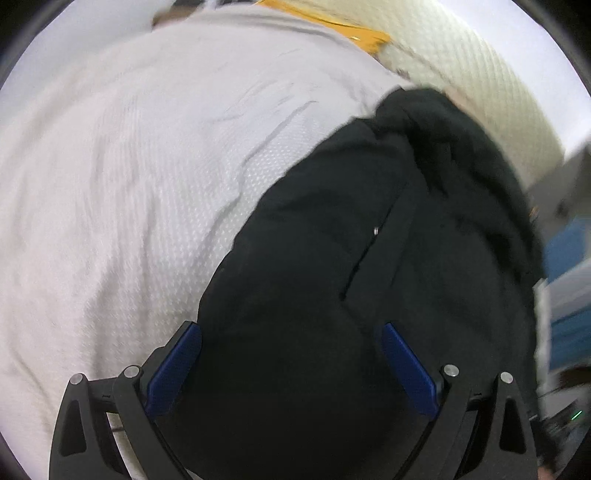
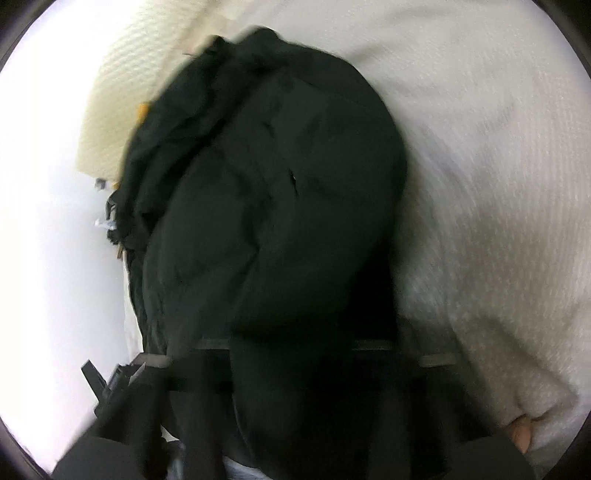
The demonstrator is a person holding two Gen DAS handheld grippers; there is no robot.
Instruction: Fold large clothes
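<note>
The white textured bedcover (image 1: 122, 177) is the largest thing in both views and serves as the folding surface, broad and soft enough to carry a bulky garment. Along its far edge runs a cream quilted mattress side (image 1: 480, 85), with a strip of yellow-orange cloth (image 1: 332, 22) lying near it.

The black jacket (image 1: 369, 240) lies on the bedcover toward that far edge, bunched thicker along 1 side, which suggests a layer is already turned over on itself. A slit pocket with a small metal zipper pull (image 1: 375, 231) faces up, so the outer shell is on top.

The left gripper (image 1: 291, 354) hovers over the near part of the jacket with its 2 blue pads (image 1: 177, 365) spread wide and nothing pinched between them; it looks placed to take or flatten a fresh edge.

In the right wrist view the black jacket (image 2: 280, 184) rises in front of the lens and drapes over the right gripper (image 2: 295, 369), hiding the fingers. Whether they clamp the fabric cannot be told, though the draping suggests that edge is being carried for a fold.

No brand, label or readable writing shows anywhere.
</note>
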